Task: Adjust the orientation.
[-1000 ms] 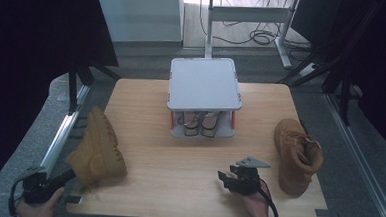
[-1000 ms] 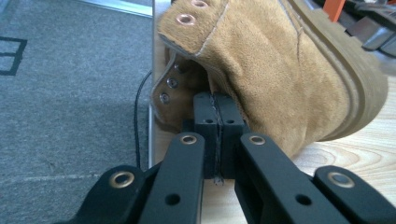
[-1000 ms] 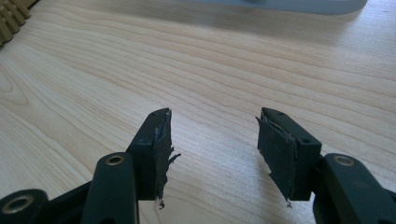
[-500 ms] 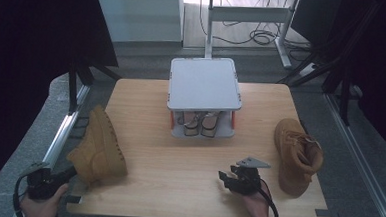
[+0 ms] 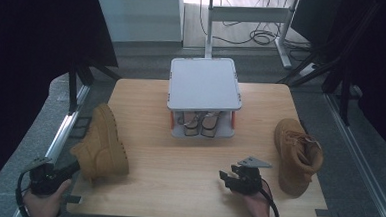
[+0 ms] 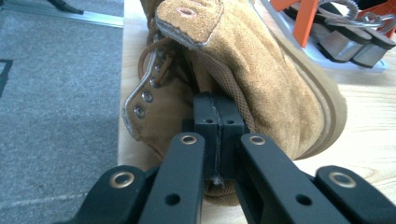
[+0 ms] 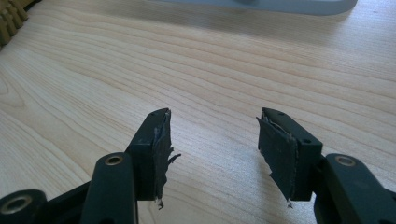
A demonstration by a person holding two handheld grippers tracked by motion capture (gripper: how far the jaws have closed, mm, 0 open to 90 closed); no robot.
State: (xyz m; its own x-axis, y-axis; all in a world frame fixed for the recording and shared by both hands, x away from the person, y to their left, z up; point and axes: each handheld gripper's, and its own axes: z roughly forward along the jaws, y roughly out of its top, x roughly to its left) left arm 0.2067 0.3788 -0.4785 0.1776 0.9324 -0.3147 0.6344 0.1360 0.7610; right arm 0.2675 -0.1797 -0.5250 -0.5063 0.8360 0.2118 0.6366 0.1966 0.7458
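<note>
A tan suede boot (image 5: 101,146) lies at the table's left edge, its opening toward me. My left gripper (image 5: 76,167) is shut on the boot's collar; in the left gripper view the jaws of the left gripper (image 6: 217,105) meet on the collar of the boot (image 6: 261,70). The matching boot (image 5: 296,154) stands at the right side of the table. To the left of that boot my right gripper (image 5: 226,176) rests low over the wood. The right gripper (image 7: 212,135) stands open above the bare table (image 7: 116,70), with nothing between its pads.
A grey two-tier rack (image 5: 205,84) with orange posts stands at the back middle of the table, a pair of sandals (image 5: 200,125) on its lower shelf. The table's left edge (image 5: 87,133) runs right beside the held boot. Grey floor surrounds the table.
My left hand and gripper have risen a little and shifted slightly with the boot's collar still pinched. The right gripper has stayed in place.
</note>
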